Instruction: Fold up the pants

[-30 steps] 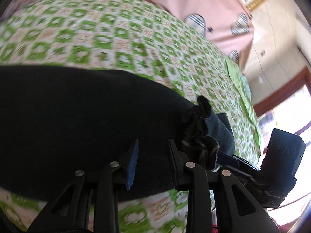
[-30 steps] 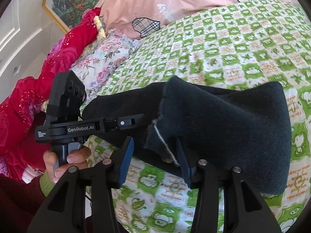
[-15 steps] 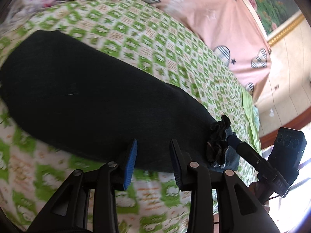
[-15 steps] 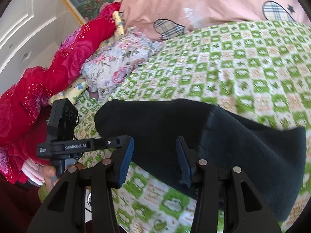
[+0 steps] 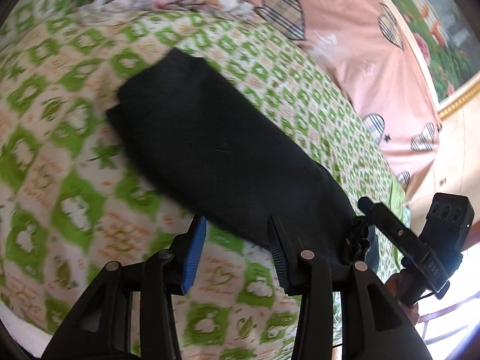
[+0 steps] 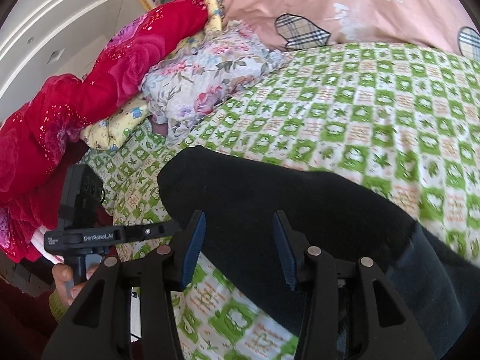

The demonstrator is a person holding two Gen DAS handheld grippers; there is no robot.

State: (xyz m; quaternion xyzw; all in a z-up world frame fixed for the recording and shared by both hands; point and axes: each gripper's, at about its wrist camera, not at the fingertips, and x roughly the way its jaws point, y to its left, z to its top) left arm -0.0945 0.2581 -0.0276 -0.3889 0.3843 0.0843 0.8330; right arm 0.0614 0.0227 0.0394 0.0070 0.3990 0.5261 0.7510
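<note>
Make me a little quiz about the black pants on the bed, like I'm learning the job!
1. True or false: the black pants lie on the green checked sheet.
2. What lies at the head of the bed behind the sheet: A a pink quilt with hearts, B a blue rug, C a basket?
3. Is either the left gripper or the right gripper clamping the pants?

Key: 1 true. 2 A, the pink quilt. 3 No; both have opening jaws, pads off the cloth.

The left gripper (image 5: 237,249) is angling downward at lower centre of its view, jaws opening with nothing pinched. The right gripper (image 6: 240,246) is likewise opening, apparently empty. A hand (image 6: 67,279) is gripping the handle at lower left.
</note>
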